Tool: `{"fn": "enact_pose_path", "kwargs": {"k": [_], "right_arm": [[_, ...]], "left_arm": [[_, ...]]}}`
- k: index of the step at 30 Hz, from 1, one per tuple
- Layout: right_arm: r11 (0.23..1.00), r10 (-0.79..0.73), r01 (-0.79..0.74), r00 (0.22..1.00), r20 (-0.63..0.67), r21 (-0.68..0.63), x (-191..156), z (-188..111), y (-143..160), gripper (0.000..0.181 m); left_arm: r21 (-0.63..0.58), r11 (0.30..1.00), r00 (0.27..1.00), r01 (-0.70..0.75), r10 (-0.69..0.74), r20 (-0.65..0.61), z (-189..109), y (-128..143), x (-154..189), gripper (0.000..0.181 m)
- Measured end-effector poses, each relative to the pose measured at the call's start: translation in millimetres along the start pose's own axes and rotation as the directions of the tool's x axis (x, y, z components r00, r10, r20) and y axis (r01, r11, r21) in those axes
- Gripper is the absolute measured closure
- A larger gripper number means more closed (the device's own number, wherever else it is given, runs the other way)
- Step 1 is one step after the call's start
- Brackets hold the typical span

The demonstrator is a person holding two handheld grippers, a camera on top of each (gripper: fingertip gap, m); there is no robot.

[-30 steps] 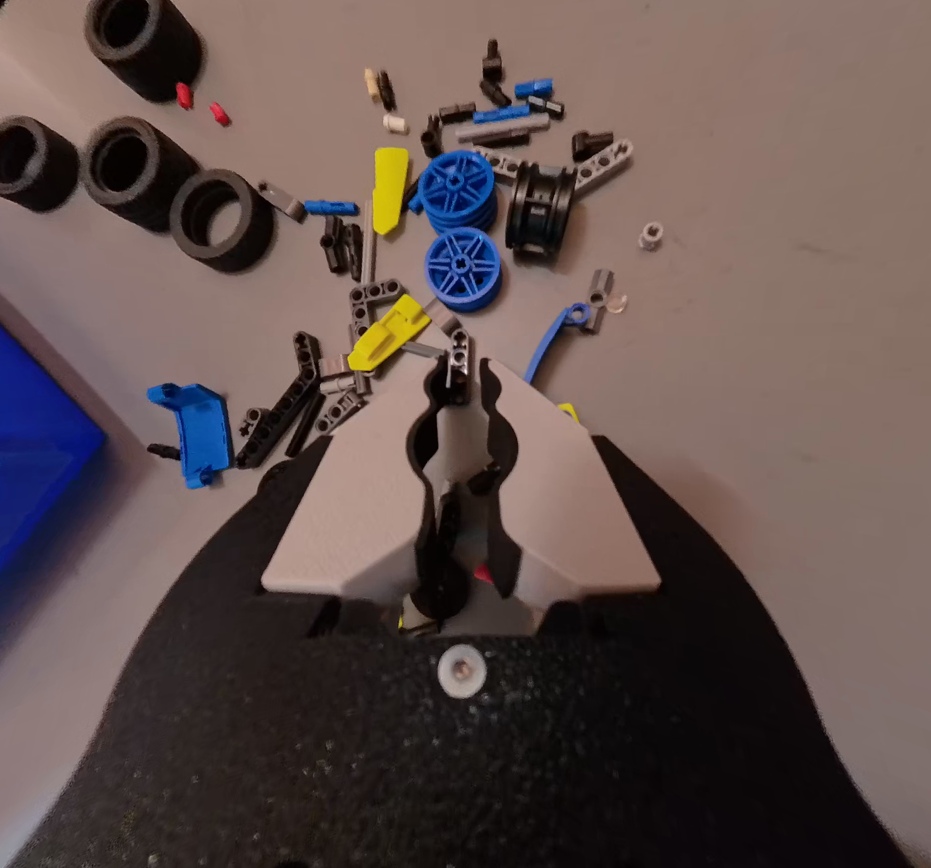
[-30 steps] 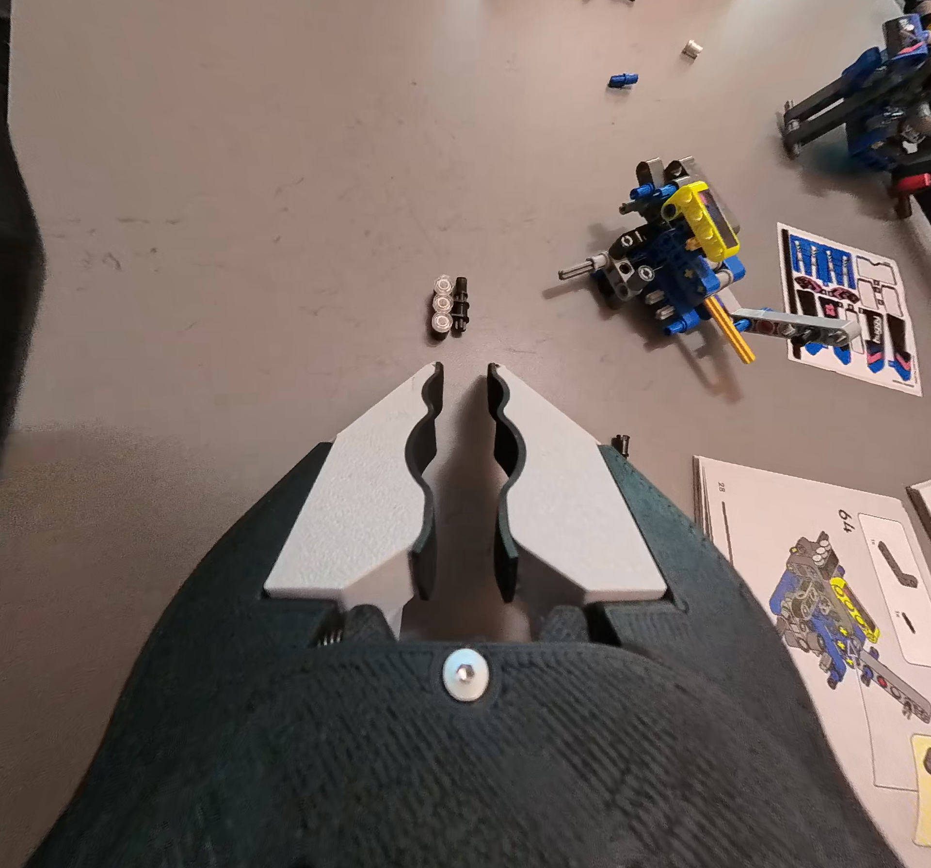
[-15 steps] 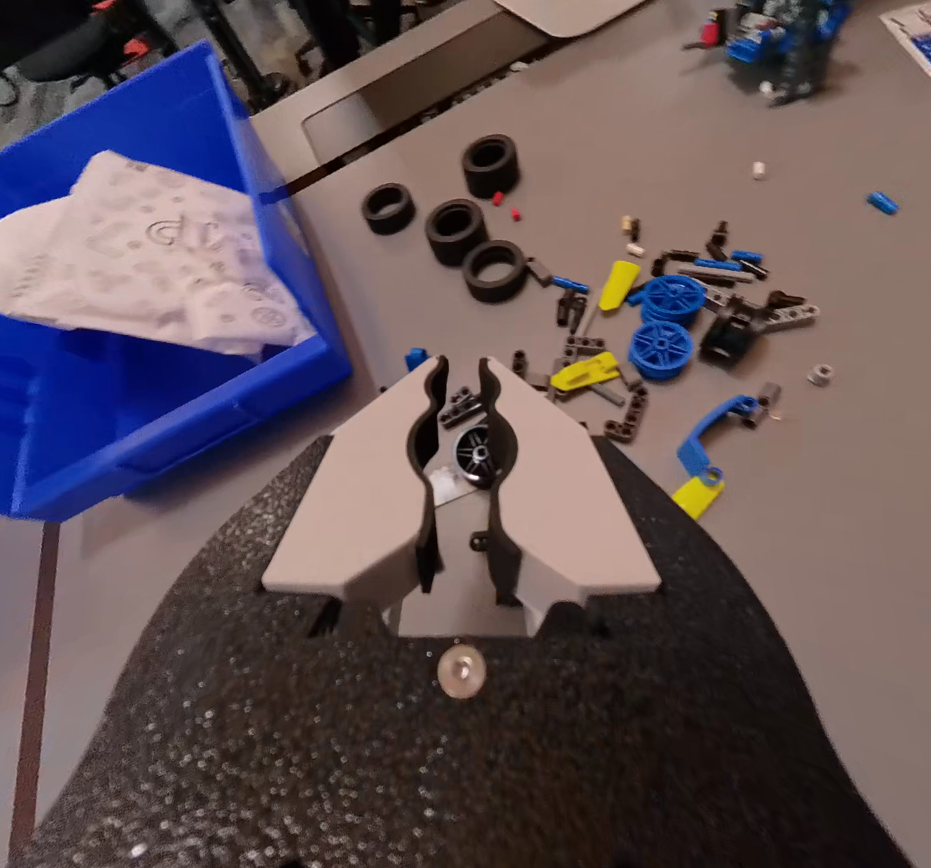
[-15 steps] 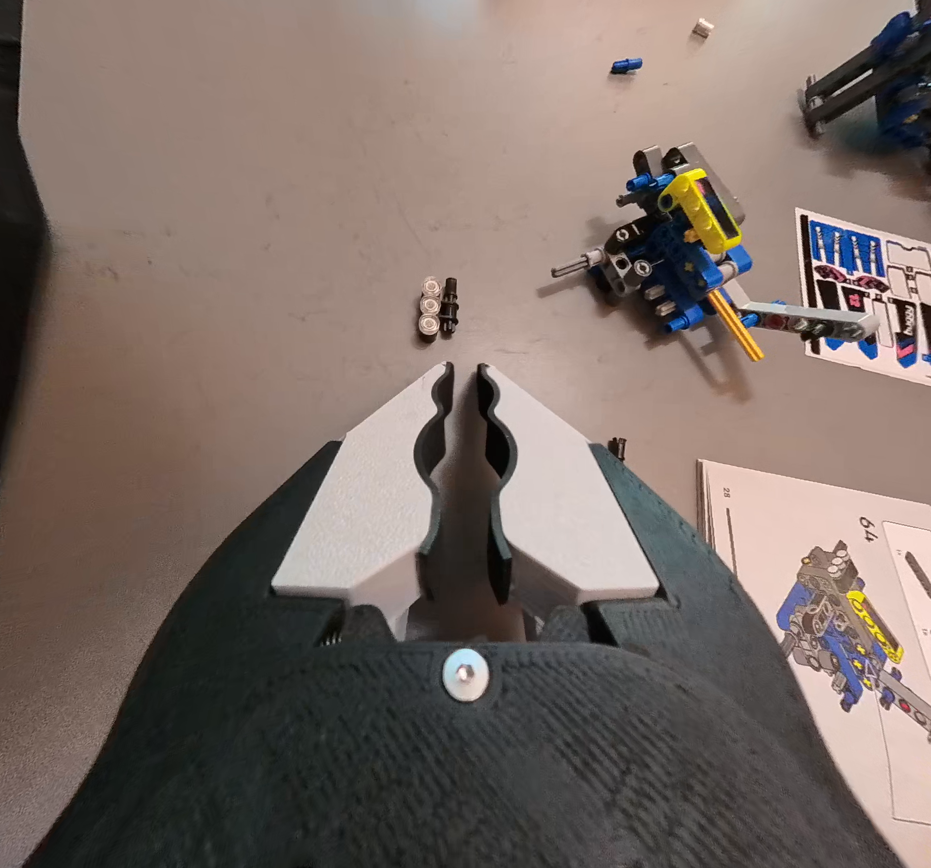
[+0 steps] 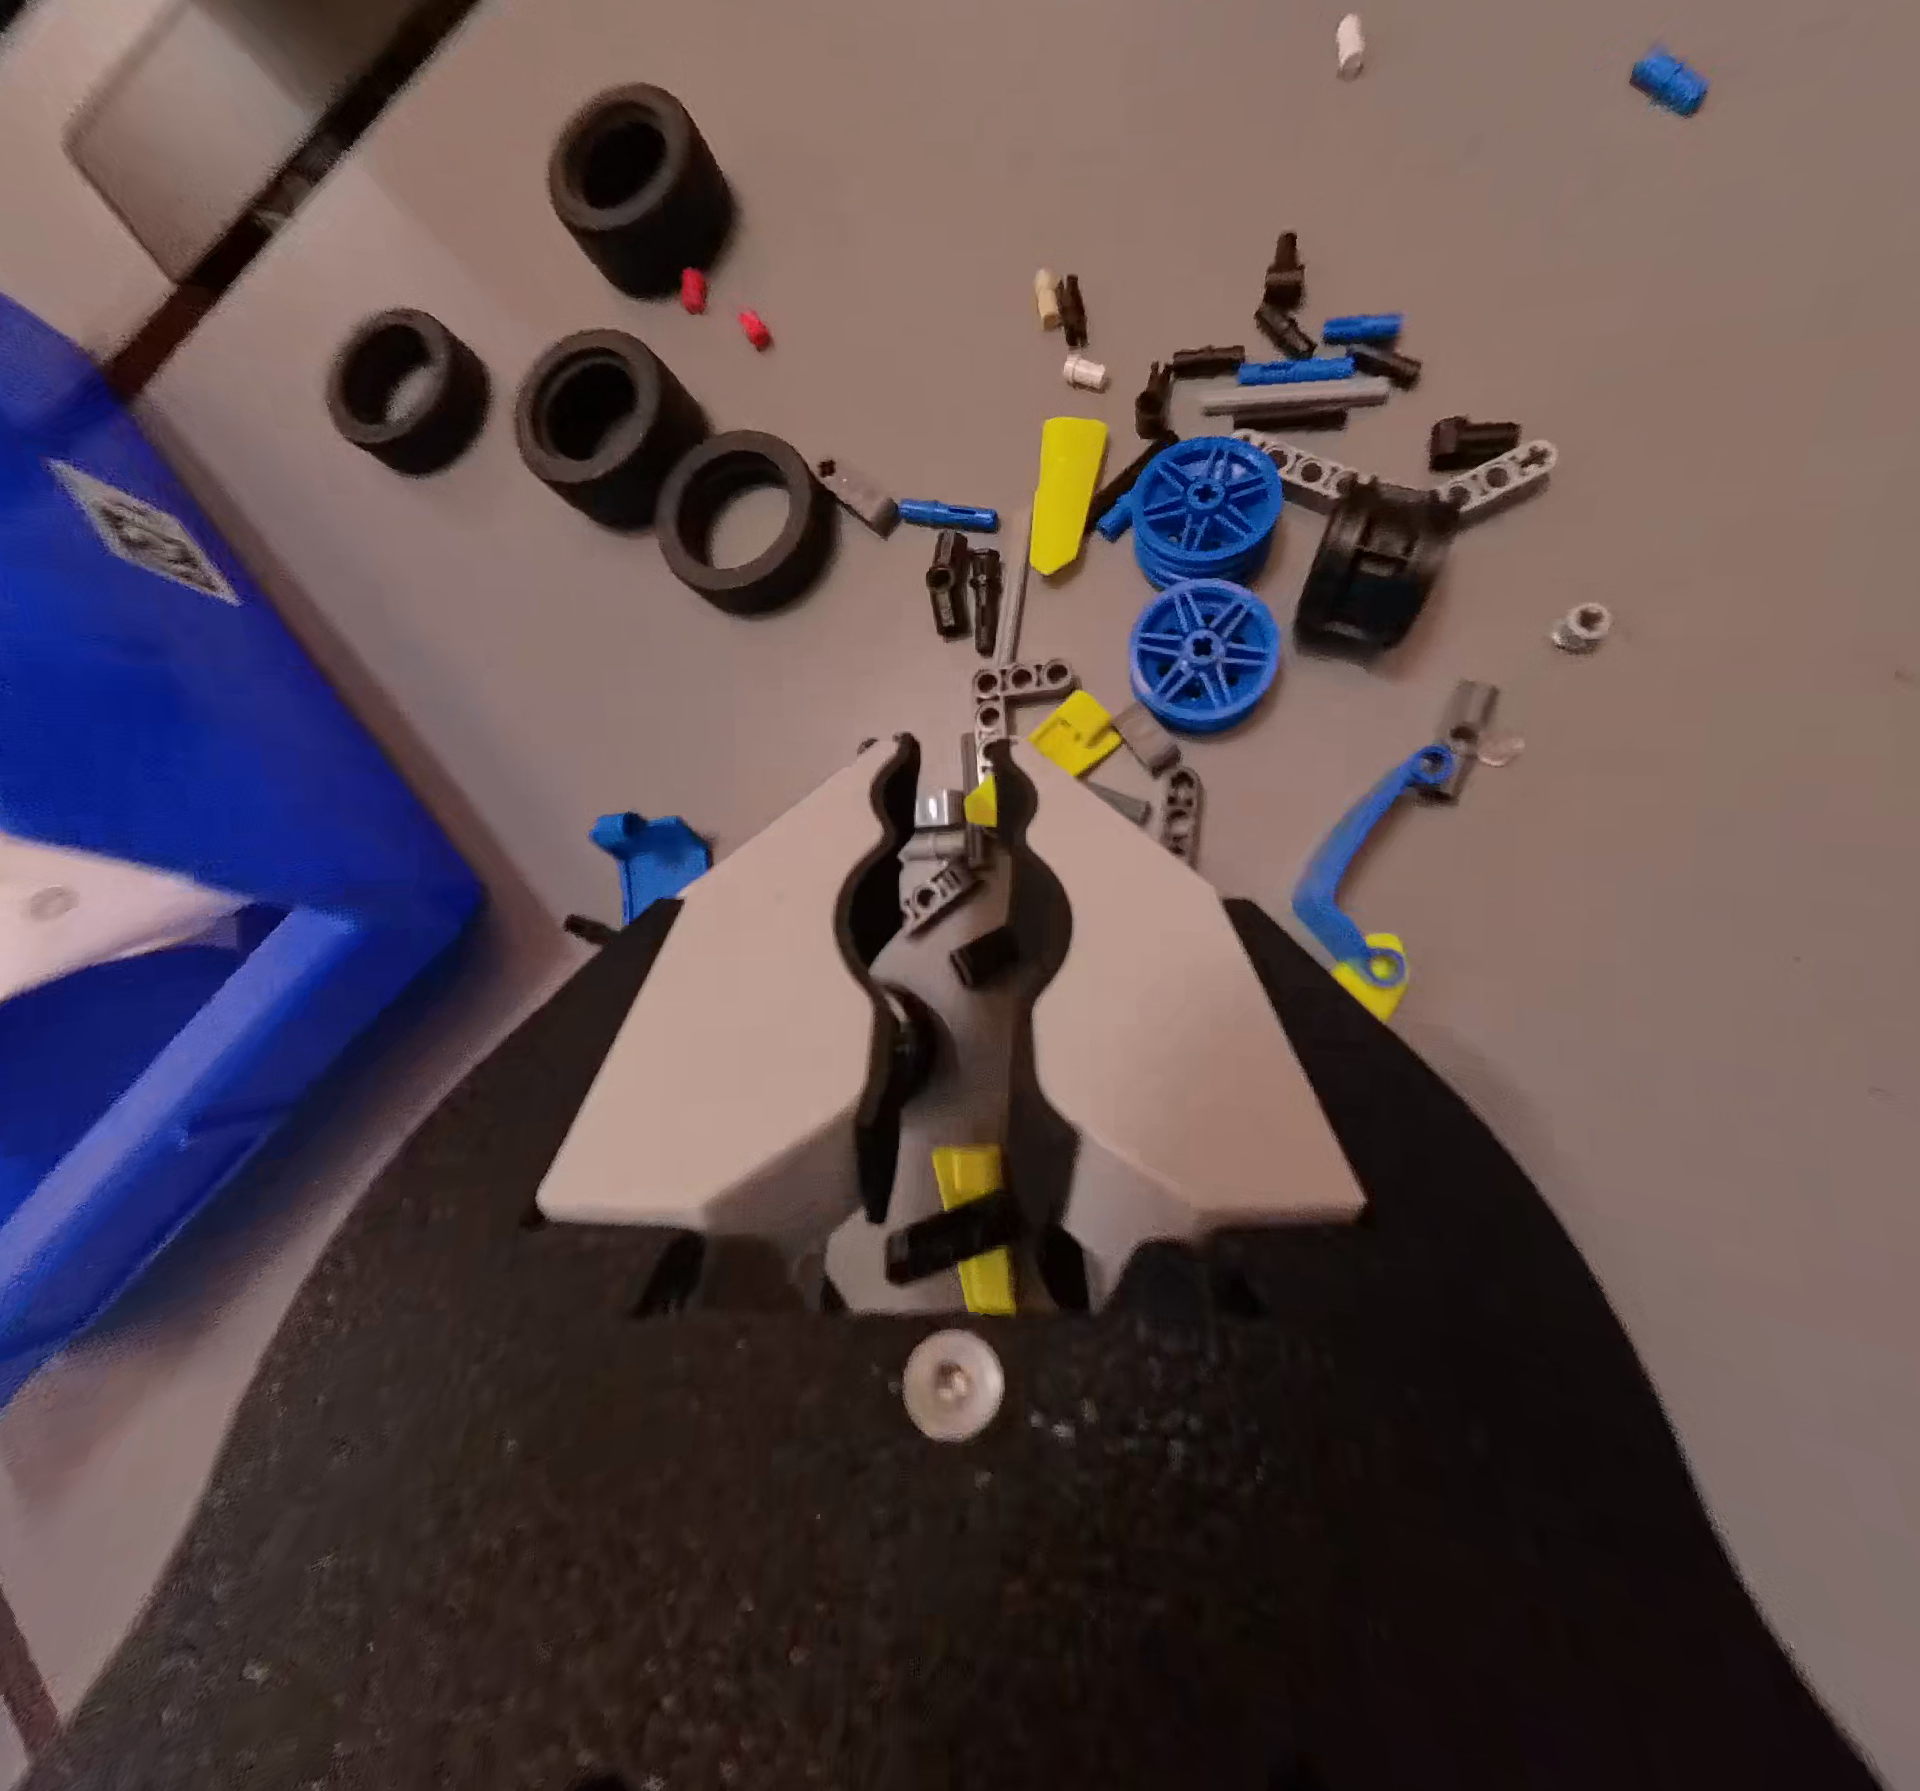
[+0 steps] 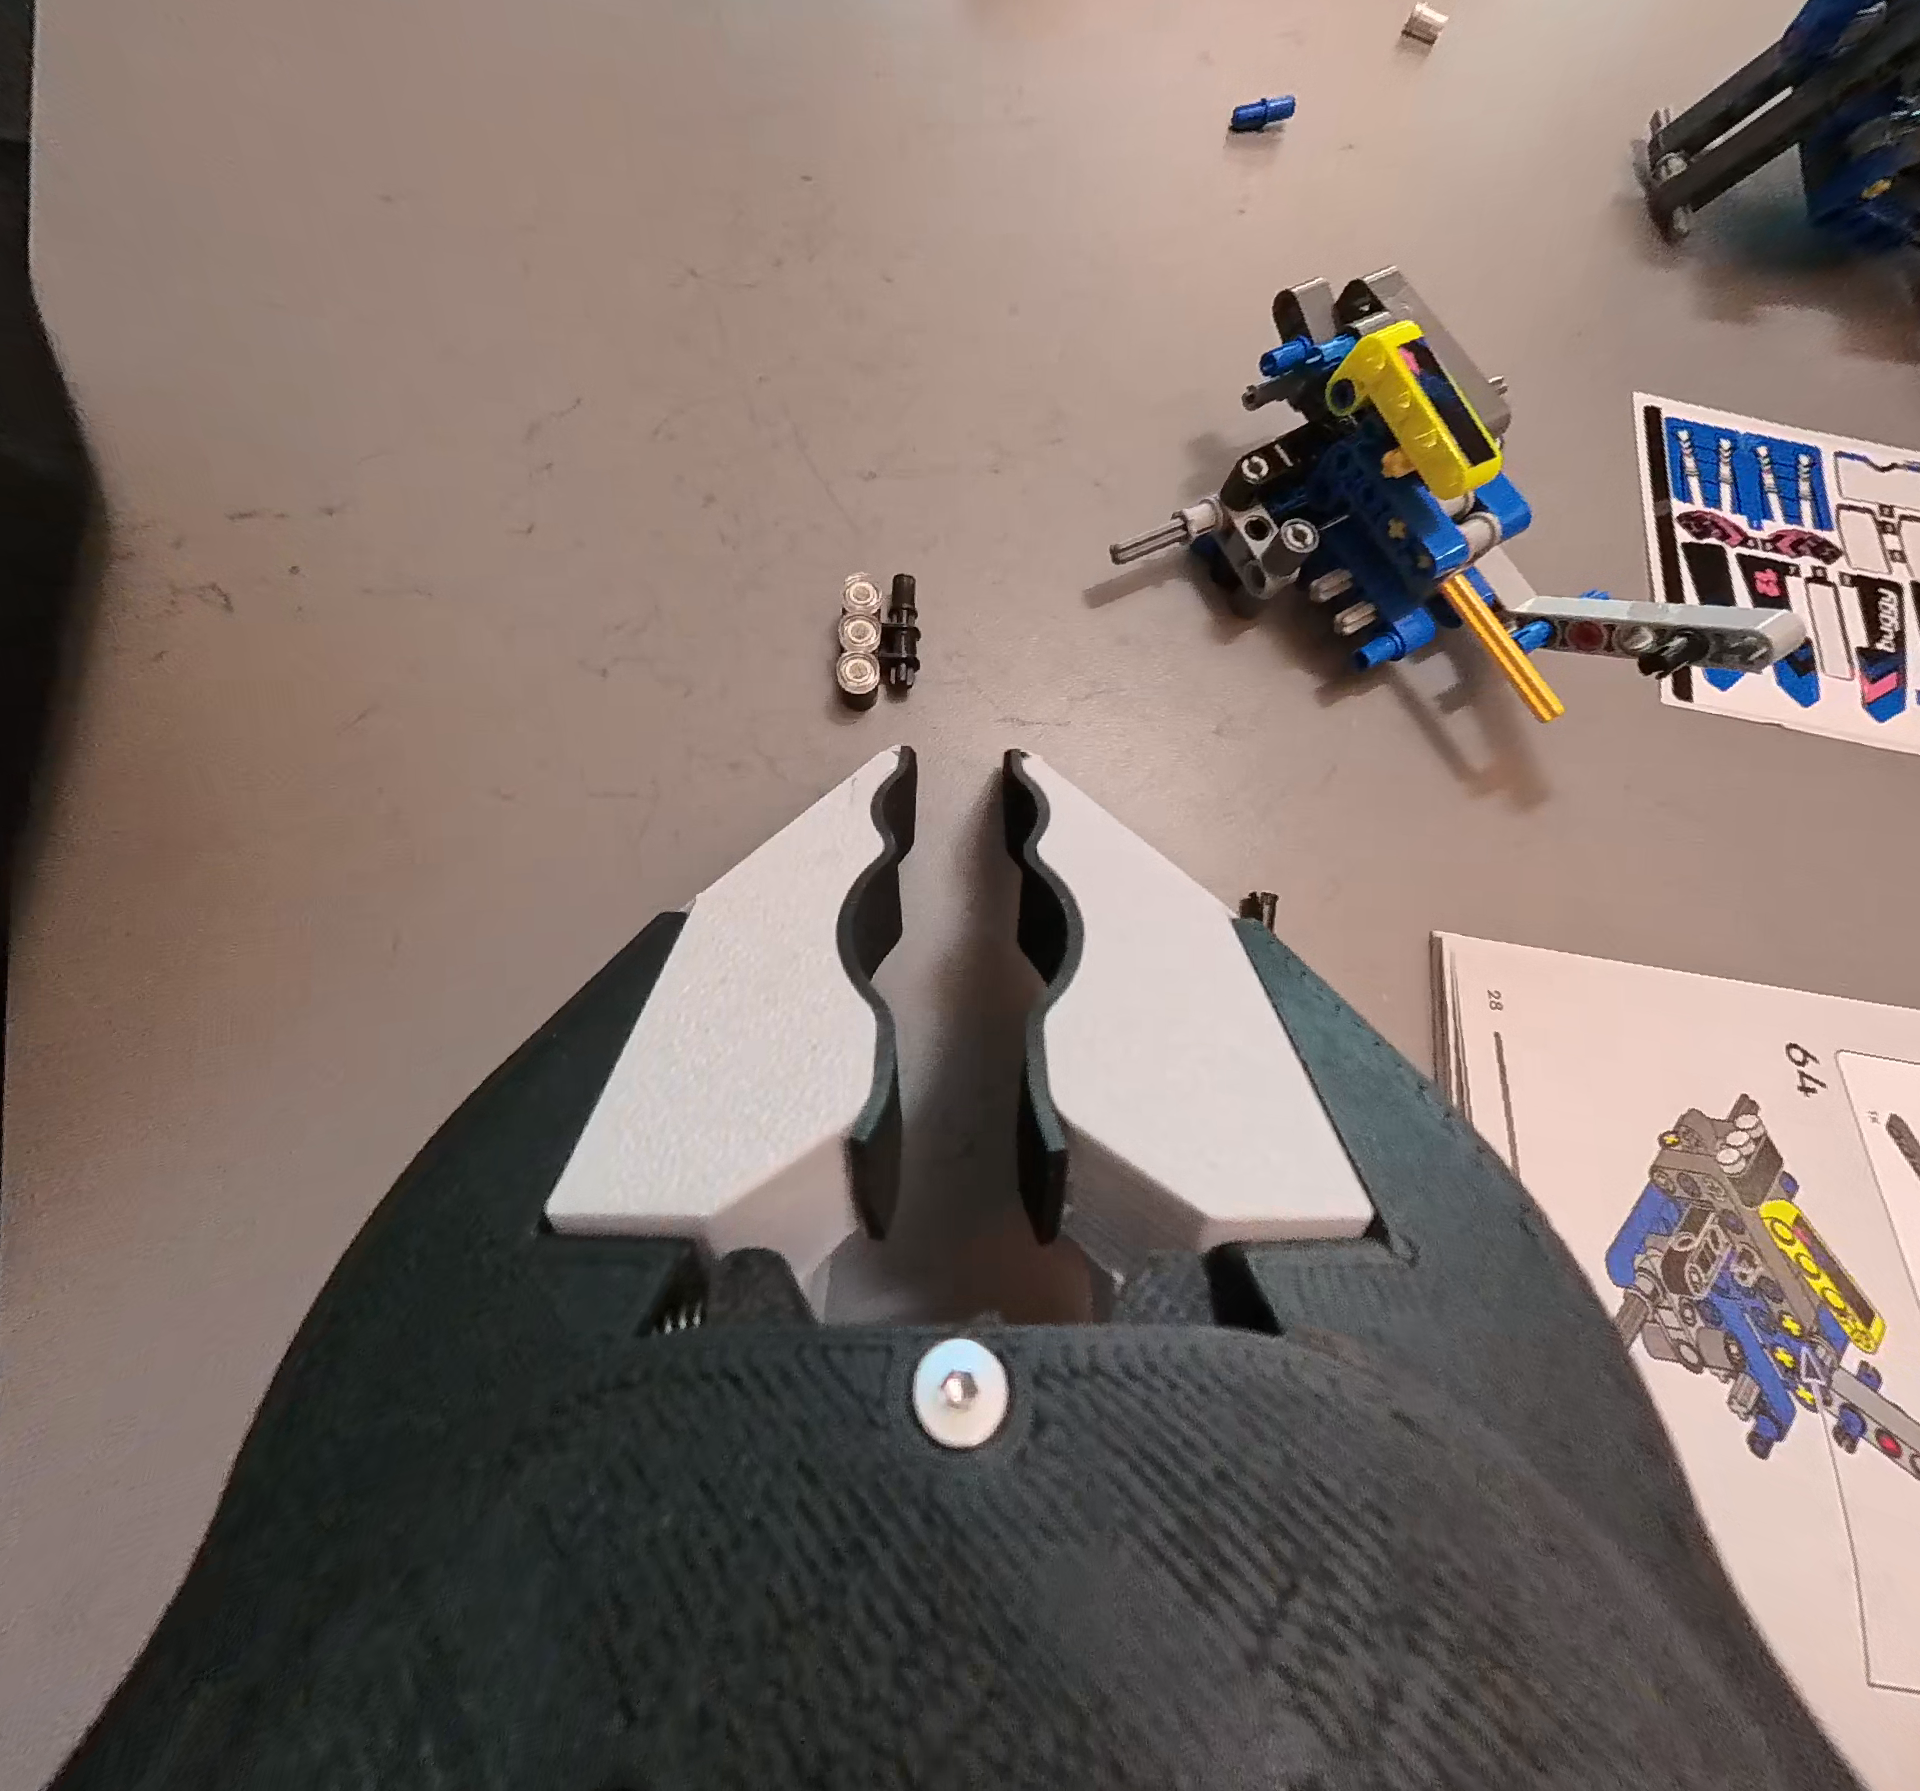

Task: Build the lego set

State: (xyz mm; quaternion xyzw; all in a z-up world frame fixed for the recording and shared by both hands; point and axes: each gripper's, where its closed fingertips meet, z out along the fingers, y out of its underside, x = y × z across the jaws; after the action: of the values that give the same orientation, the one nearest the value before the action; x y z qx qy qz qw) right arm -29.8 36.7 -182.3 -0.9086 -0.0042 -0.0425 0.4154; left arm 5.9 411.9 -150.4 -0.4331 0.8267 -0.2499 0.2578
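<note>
In the left wrist view my left gripper (image 5: 954, 765) hovers low over a pile of loose lego parts. Its jaws stand a narrow gap apart with nothing held; small grey, black and yellow parts on the table show through the gap. Two blue wheels (image 5: 1203, 655), yellow panels (image 5: 1065, 494) and a grey L-beam (image 5: 1013, 687) lie just beyond the tips. In the right wrist view my right gripper (image 6: 958, 759) is slightly open and empty, just short of a small black piece with three clear studs (image 6: 860, 640) and a black pin (image 6: 904, 640). A blue and yellow sub-assembly (image 6: 1361, 494) lies to the right.
Several black tyres (image 5: 597, 422) lie at the left of the pile, a blue bin (image 5: 156, 806) beyond them. A blue curved piece (image 5: 1351, 837) lies right of the left gripper. A sticker sheet (image 6: 1787, 578), an open instruction booklet (image 6: 1662, 1222) and a partly built model (image 6: 1818, 79) sit at right. Across from one pair of fingers to the other is roughly 40 cm. The partly built model (image 6: 1818, 79) lies around 25 cm away from my right fingertips.
The left gripper lifted and tilted up half a second ago, showing the bin and far table, and has now dropped back over the pile. The right gripper's jaws narrowed, then reopened slightly.
</note>
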Motion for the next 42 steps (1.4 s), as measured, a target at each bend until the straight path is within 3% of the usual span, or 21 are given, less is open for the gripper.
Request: {"fn": "enact_pose_path", "kwargs": {"k": [7,11,16,19,21,24,27,29,31,34,37,40,42], "right_arm": [[1.0,-0.007,0.007,1.0,-0.006,0.0,0,0,0,0.166],[1.0,-0.02,0.02,1.0,-0.013,0.001,0,0,0,0.166],[1.0,-0.027,0.027,0.999,-0.035,0.002,2,-1,0,0.164],[0.999,-0.036,0.037,0.996,-0.079,0.004,5,-2,-1,0.157],[0.999,-0.036,0.036,0.994,-0.105,0.004,7,-5,1,0.153],[1.0,-0.001,0.001,0.994,-0.113,0.007,8,-18,12,0.146],[0.998,0.045,-0.04,0.993,-0.112,0.048,8,-36,19,0.151],[0.997,0.063,-0.059,0.99,-0.124,0.042,8,-46,28,0.153],[0.998,0.063,-0.063,0.989,-0.135,0.004,4,-52,41,0.153],[0.998,0.068,-0.069,0.989,-0.134,-0.004,-5,-60,49,0.154],[0.998,0.065,-0.066,0.99,-0.124,-0.004,-13,-61,49,0.155],[1.0,0.0,-0.001,0.994,-0.109,-0.003,-22,-56,43,0.16],[1.0,-0.017,0.017,0.996,-0.086,0.0,-27,-53,40,0.159]], "left_arm": [[-0.225,0.974,0.991,0.001,-0.031,-0.131,34,13,7,0.169],[-0.237,0.972,0.995,0.004,-0.027,-0.094,35,9,2,0.176],[-0.073,0.997,0.997,-0.027,0.032,0.068,17,-21,-16,0.176],[0.061,0.989,0.975,-0.136,0.123,0.184,-12,-59,-12,0.176],[0.184,0.937,0.949,-0.298,0.271,0.159,-28,-98,30,0.176],[0.326,0.776,0.824,-0.54,0.566,0.015,-27,-136,136,0.176],[0.407,0.627,0.623,-0.664,0.766,-0.162,-4,-138,249,0.177],[0.455,0.519,0.471,-0.724,0.853,-0.224,13,-131,305,0.176],[0.504,0.4,0.336,-0.766,0.917,-0.217,27,-128,340,0.176],[0.537,0.324,0.227,-0.779,0.944,-0.24,39,-128,371,0.176],[0.528,0.343,0.225,-0.777,0.934,-0.276,46,-130,384,0.175],[0.524,0.384,0.282,-0.76,0.922,-0.266,47,-133,387,0.172],[0.497,0.426,0.352,-0.757,0.905,-0.24,47,-136,380,0.16]]}}
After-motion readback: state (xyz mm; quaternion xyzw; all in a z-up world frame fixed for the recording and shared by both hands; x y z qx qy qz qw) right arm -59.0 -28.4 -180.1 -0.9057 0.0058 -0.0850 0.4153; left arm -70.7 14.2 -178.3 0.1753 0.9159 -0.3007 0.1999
